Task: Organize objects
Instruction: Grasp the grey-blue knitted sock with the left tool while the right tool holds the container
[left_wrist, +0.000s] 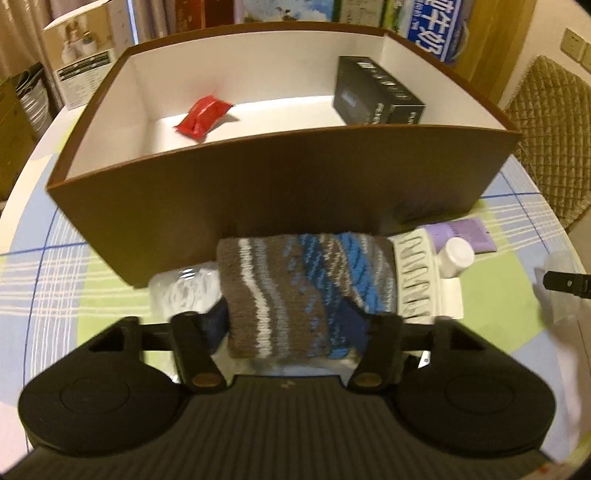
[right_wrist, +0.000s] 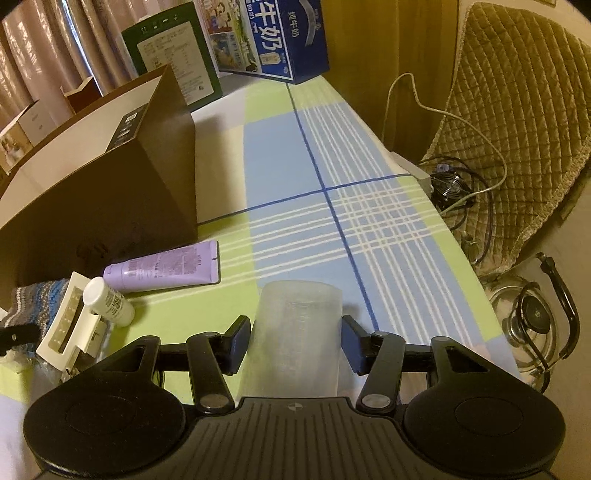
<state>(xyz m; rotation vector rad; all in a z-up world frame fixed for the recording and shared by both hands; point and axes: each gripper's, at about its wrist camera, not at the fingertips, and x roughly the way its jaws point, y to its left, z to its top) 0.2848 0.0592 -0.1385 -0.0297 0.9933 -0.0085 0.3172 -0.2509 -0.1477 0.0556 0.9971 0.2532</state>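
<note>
A rolled knitted sock (left_wrist: 295, 291), brown with white and blue stripes, lies on the checked tablecloth in front of the brown cardboard box (left_wrist: 280, 177). My left gripper (left_wrist: 288, 328) is shut on it, a pad pressing each side. Inside the box lie a red packet (left_wrist: 203, 118) and a black carton (left_wrist: 376, 96). In the right wrist view a translucent plastic cup (right_wrist: 299, 332) stands on the cloth, with my right gripper (right_wrist: 295, 343) shut on its sides. Between the two grippers lie a purple tube (right_wrist: 166, 266), a small white bottle (right_wrist: 107, 301) and a cream slotted piece (right_wrist: 70, 325).
A clear plastic bag (left_wrist: 184, 291) lies left of the sock. A blue milk carton (right_wrist: 280, 40) and a green box (right_wrist: 177, 62) stand at the back of the table. Beyond the right table edge are a quilted chair (right_wrist: 517, 110), cables and a kettle (right_wrist: 528, 325).
</note>
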